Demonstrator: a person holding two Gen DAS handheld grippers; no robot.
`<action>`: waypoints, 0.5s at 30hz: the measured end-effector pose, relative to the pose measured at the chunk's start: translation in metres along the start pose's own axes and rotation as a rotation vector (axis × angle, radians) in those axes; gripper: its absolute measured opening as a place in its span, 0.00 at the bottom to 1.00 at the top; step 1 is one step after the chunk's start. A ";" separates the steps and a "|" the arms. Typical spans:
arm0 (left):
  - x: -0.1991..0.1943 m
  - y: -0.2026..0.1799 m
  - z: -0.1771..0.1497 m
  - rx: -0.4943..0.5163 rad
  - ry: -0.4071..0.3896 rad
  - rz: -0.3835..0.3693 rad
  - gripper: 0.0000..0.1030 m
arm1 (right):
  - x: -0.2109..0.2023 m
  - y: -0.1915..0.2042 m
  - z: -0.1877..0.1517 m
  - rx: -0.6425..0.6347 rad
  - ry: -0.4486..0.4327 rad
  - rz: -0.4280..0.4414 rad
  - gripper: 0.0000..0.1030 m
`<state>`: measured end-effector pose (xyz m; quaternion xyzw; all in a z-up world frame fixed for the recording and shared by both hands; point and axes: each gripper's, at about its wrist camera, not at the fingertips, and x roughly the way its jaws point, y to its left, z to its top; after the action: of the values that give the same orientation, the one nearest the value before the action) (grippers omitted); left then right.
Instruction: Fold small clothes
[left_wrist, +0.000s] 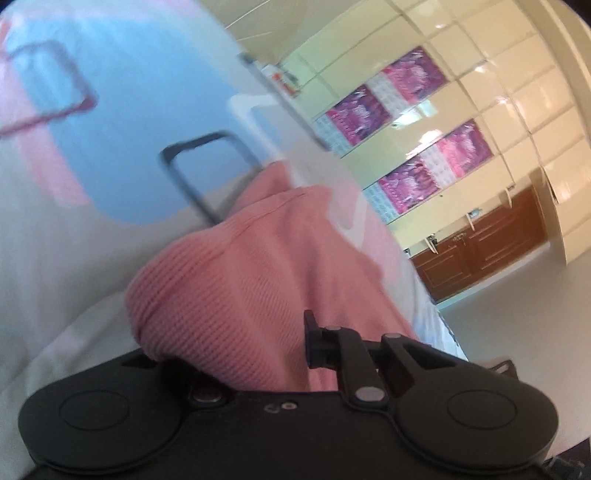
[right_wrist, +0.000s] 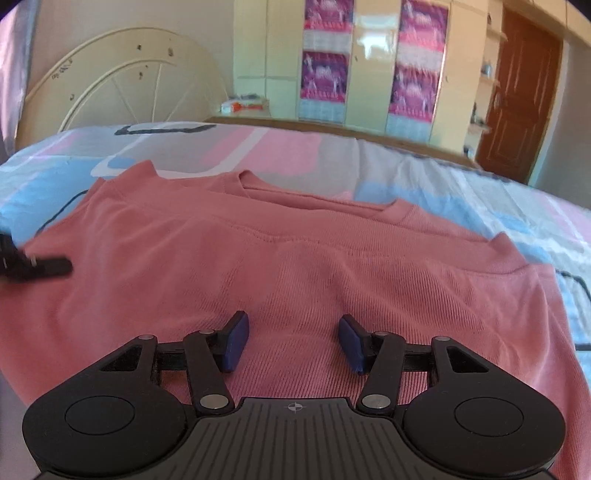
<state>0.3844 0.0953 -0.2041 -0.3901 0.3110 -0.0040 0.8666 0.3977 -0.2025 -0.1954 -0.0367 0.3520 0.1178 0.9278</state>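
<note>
A pink ribbed top (right_wrist: 280, 258) lies spread on a bed (right_wrist: 480, 206) covered in a pink, blue and white patterned sheet, its neckline toward the far side. The right gripper (right_wrist: 293, 341) hovers over the near hem with its blue-padded jaws standing apart, nothing between them. In the left wrist view, tilted and blurred, the left gripper (left_wrist: 295, 347) has its jaws closed on a bunched fold of the same pink top (left_wrist: 229, 280); the cloth covers one finger entirely, so only the right one shows. At the left edge of the right wrist view a dark, blurred tip of the left gripper (right_wrist: 40, 267) reaches onto the fabric. A cream wardrobe (right_wrist: 373, 62) with purple posters and a brown door (right_wrist: 517, 92) stand beyond the bed, out of focus.
</note>
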 end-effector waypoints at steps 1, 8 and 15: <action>-0.005 -0.012 0.001 0.059 -0.010 -0.005 0.12 | 0.000 0.000 0.004 -0.007 0.014 0.004 0.51; -0.003 -0.138 -0.013 0.519 0.010 -0.106 0.12 | -0.037 -0.057 0.017 0.235 -0.079 0.088 0.52; 0.047 -0.242 -0.108 0.774 0.206 -0.289 0.12 | -0.086 -0.151 -0.012 0.409 -0.110 -0.045 0.52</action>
<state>0.4210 -0.1577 -0.1196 -0.0729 0.3138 -0.2808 0.9041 0.3647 -0.3669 -0.1495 0.1511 0.3164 0.0252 0.9362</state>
